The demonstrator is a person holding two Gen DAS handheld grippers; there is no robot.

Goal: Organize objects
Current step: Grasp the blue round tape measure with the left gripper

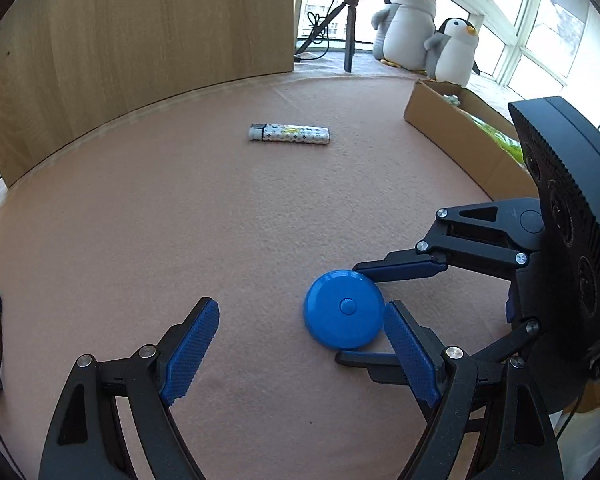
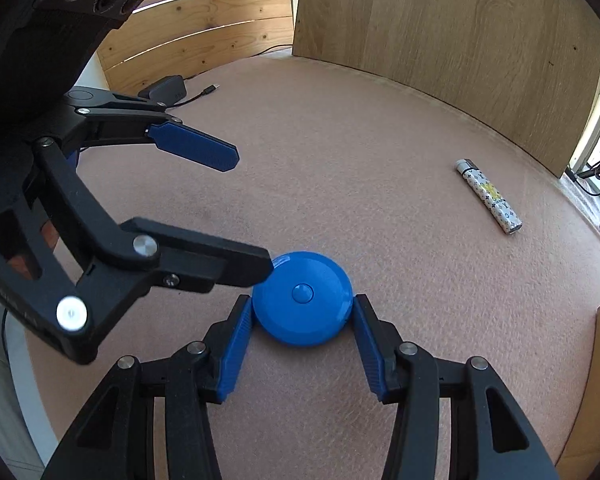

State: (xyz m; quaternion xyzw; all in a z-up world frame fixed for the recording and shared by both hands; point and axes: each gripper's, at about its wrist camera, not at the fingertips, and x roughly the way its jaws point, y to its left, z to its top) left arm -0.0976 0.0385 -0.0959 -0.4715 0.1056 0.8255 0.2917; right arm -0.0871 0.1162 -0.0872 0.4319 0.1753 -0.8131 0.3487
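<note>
In the left wrist view, the left gripper (image 1: pixel 300 344) is hovering low over the bench (image 1: pixel 260 208) with its fingers spread wide and holding nothing. The blue disc (image 1: pixel 343 309) is lying just inside its right finger, with the right gripper (image 1: pixel 364 312) reaching in from the right. A patterned lighter (image 1: pixel 289 134) is lying well ahead of the fingers, and a cardboard box (image 1: pixel 456 136) is sitting ahead to the right.

In the right wrist view, the right gripper (image 2: pixel 302 332) is bracketing the blue disc (image 2: pixel 302 304), a finger at each side, touching or nearly so. The grasp seems underway; next the fingers need to pinch firmly, then lift, probably toward the box.
</note>
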